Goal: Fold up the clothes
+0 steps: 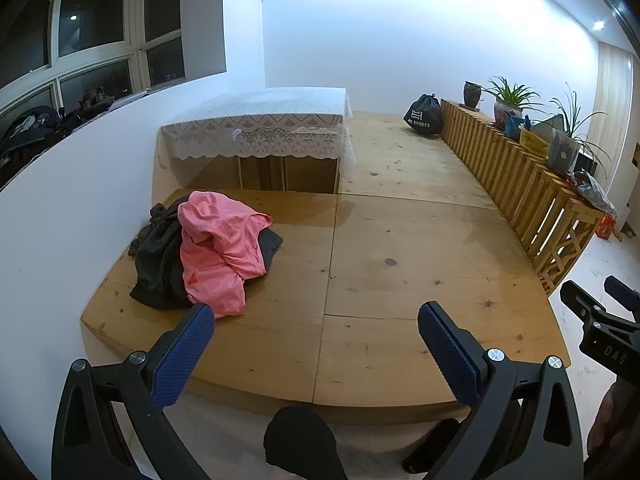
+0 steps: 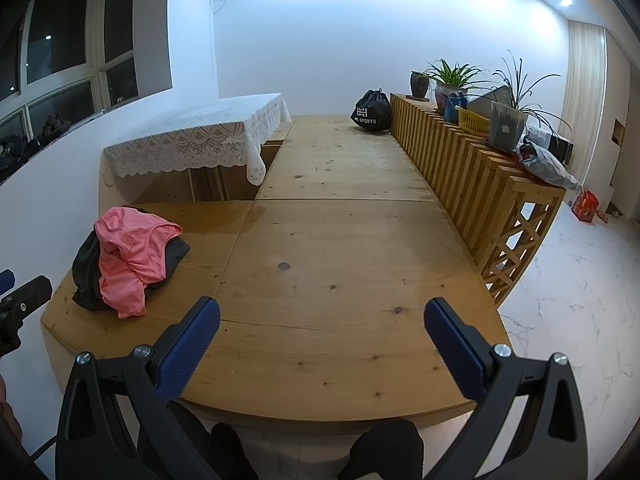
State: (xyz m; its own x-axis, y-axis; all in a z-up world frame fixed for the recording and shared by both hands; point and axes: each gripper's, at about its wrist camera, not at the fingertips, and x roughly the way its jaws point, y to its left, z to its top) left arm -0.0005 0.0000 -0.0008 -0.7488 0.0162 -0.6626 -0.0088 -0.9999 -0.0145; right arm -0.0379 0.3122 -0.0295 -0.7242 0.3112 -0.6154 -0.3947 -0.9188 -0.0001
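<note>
A crumpled pink garment [image 1: 218, 250] lies on top of a dark garment [image 1: 158, 260] in a heap at the left of the wooden platform [image 1: 400, 280]. The pink garment [image 2: 130, 256] and the dark garment [image 2: 86, 276] also show at the left in the right wrist view. My left gripper [image 1: 316, 326] is open and empty, above the platform's front edge, just right of the heap. My right gripper [image 2: 322, 320] is open and empty over the platform's front middle [image 2: 340, 280], and it shows at the right edge of the left wrist view [image 1: 596, 300].
A low table with a white lace cloth [image 1: 260, 128] stands behind the heap against the wall. A slatted wooden divider [image 2: 480, 160] with potted plants [image 2: 452, 76] lines the right side. A black sports bag [image 2: 372, 112] sits at the far end. White tiled floor [image 2: 560, 320] lies to the right.
</note>
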